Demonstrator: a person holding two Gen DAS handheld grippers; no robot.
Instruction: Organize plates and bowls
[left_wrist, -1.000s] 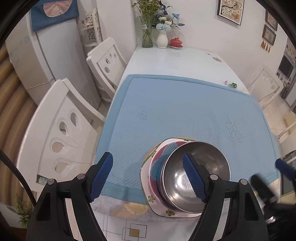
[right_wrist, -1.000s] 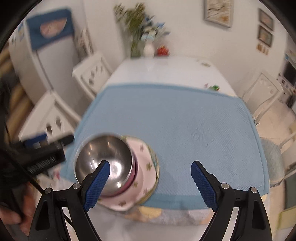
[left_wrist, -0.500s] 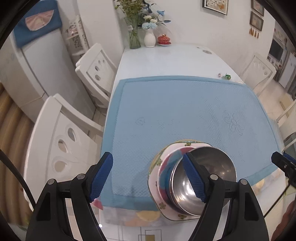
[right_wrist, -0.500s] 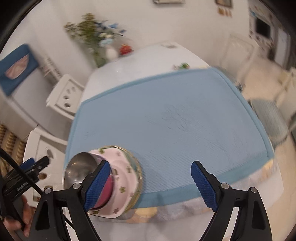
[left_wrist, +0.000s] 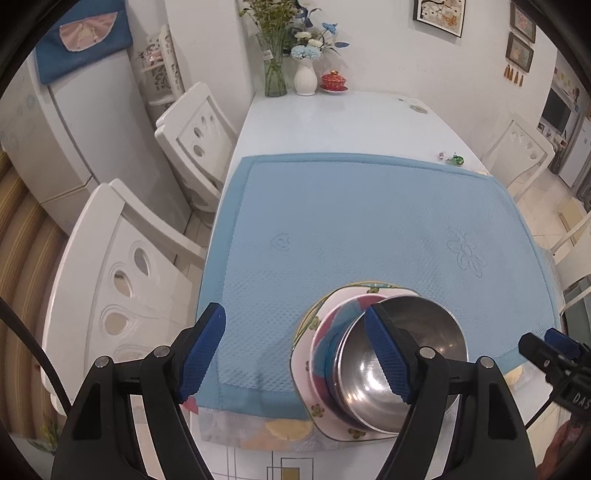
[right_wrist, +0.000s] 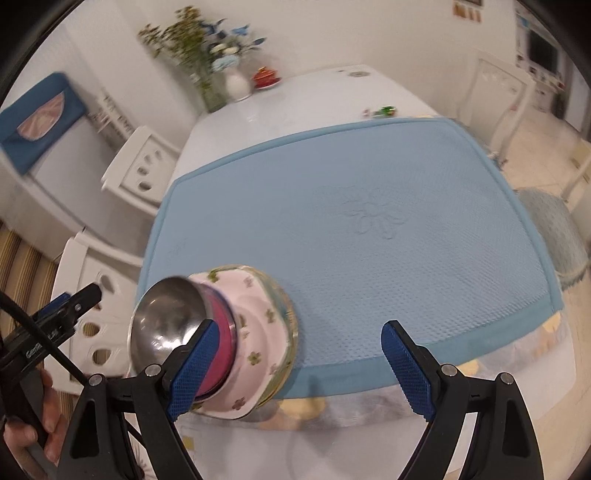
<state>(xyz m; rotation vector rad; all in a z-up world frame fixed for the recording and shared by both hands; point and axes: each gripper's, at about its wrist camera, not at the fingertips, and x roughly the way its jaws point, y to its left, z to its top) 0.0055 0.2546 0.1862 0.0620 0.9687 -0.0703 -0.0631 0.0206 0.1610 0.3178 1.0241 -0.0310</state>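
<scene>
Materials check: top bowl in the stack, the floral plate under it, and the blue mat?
Top bowl: looks like polished stainless steel, with mirror reflections inside. Floral plate: glossy white, printed flowers, likely glazed ceramic, possibly melamine. Blue mat: woven or knit fabric, matte waffle texture, embossed flower, stitched border.

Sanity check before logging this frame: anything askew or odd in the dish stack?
Yes. The steel bowl sits off-centre in the pink bowl, shifted toward one side. The whole stack on the floral plate overhangs the near edge of the blue mat. Nothing spilled or broken. Both tongs are open and empty.
</scene>
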